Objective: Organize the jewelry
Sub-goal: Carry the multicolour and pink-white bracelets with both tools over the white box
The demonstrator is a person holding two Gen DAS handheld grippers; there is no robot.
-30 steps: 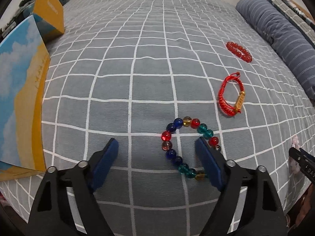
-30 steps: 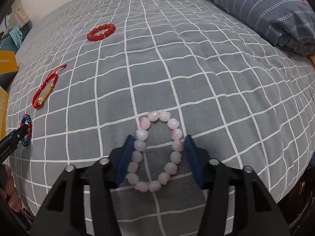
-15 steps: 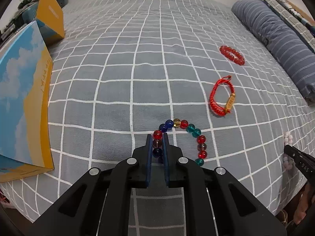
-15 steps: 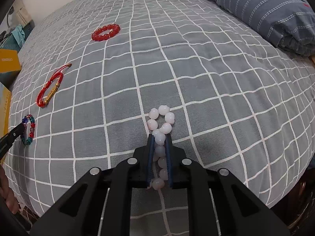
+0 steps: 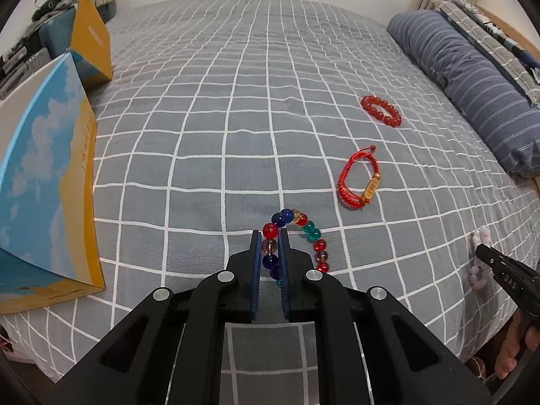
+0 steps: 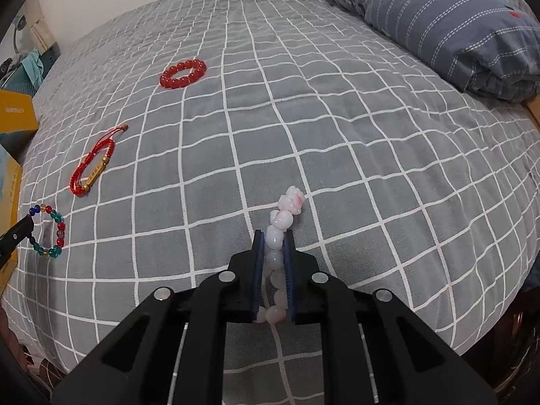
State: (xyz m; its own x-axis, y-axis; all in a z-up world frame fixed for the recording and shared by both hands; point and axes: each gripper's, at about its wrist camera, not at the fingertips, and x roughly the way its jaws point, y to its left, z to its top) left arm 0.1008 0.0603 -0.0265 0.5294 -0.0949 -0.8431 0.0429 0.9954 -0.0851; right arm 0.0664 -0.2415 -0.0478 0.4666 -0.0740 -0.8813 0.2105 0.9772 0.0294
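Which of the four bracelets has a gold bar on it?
The red woven cord bracelet, lying free between the multicoloured bead bracelet and the red bead bracelet. The others are all round beads.

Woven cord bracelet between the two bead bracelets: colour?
The woven cord bracelet is red with a gold bar charm; clearest in the left wrist view.

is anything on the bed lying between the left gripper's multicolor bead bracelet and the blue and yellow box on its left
Nothing visible does. The left gripper is shut on the multicolor bead bracelet, and only bare checked bedspread lies between it and the blue and yellow box. The red cord bracelet and red bead bracelet lie on the opposite side.
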